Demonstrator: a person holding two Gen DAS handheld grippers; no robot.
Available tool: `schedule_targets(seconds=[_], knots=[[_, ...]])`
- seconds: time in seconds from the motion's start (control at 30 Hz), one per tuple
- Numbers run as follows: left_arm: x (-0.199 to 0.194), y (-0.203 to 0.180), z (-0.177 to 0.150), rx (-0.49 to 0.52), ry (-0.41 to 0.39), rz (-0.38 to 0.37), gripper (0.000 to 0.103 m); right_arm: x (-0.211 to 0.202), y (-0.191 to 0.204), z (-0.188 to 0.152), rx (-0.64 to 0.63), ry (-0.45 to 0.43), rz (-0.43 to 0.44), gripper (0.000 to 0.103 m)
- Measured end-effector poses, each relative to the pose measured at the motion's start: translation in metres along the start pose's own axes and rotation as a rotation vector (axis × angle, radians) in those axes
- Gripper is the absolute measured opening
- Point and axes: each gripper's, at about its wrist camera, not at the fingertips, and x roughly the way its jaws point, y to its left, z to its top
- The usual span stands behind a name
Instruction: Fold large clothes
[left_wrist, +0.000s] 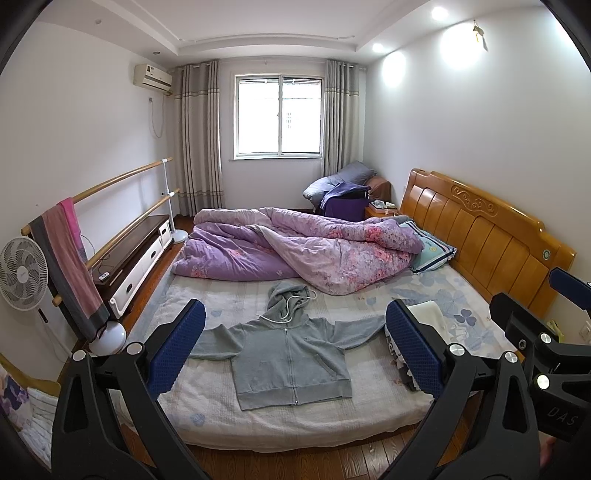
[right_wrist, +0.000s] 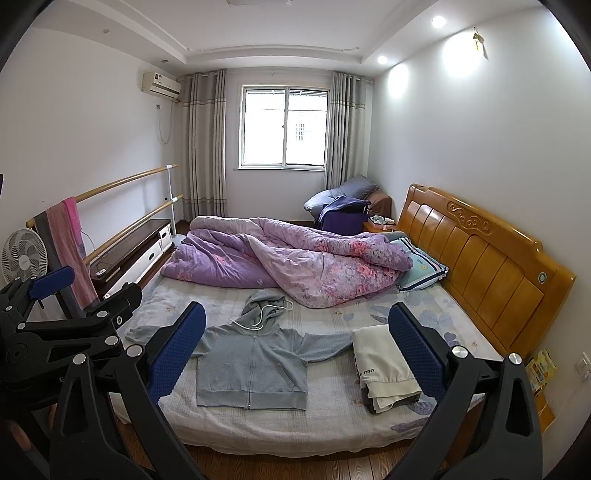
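Grey hoodie (left_wrist: 291, 354), purple floral quilt (left_wrist: 295, 254)

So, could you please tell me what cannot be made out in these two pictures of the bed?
- Hoodie: in the left wrist view, both cuffs sit behind the left gripper fingers.
- Folded pile: in the right wrist view, the right gripper finger covers its right edge; lower layers are hidden beneath the cream top piece.
- Cream piece's printed lettering: too small to read fully.

The bed (right_wrist: 332, 417) bears a grey hoodie (right_wrist: 255, 369), folded clothes (right_wrist: 384, 365), a quilt (right_wrist: 295, 258).
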Motion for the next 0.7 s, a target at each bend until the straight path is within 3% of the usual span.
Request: schedule_targets(seconds=[0.7], knots=[[0.023, -0.001, -0.013, 0.005, 0.033, -0.027, 0.098, 0.015, 0.025, 0.003, 0.009, 0.036, -0.031, 0.096]])
